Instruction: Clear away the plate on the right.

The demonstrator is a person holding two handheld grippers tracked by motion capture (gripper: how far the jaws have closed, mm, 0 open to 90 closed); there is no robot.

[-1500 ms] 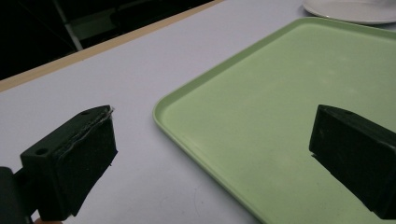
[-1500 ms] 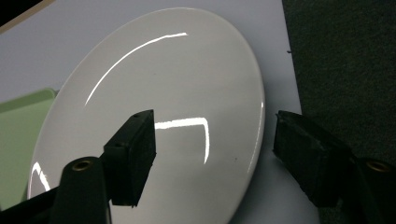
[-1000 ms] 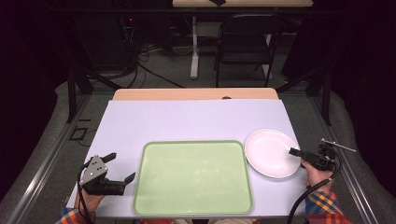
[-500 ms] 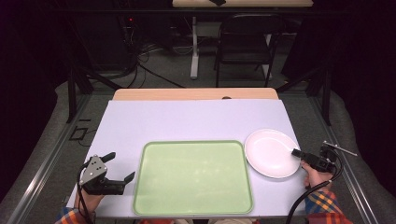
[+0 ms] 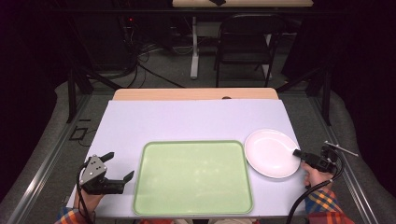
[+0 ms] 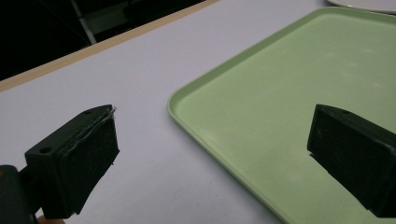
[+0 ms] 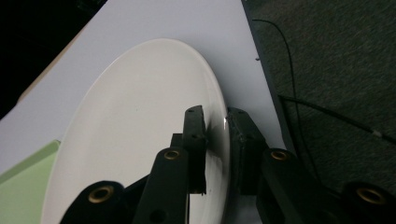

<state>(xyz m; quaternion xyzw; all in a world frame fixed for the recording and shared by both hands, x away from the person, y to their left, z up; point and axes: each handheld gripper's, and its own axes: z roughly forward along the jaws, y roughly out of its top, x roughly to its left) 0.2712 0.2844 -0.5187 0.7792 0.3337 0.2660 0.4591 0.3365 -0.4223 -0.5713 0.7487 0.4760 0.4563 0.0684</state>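
A: Where is the plate?
B: At three o'clock of the tray; right gripper pinches its rim. Left gripper is spread, empty.
A: Risk?
B: A thin hold; the plate may slip when lifted.

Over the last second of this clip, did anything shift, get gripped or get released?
Very little. The right gripper, fingers closed on the white plate's rim, drew slightly back toward the person; the plate hardly moved. The left gripper stayed open beside the green tray, which stayed put.
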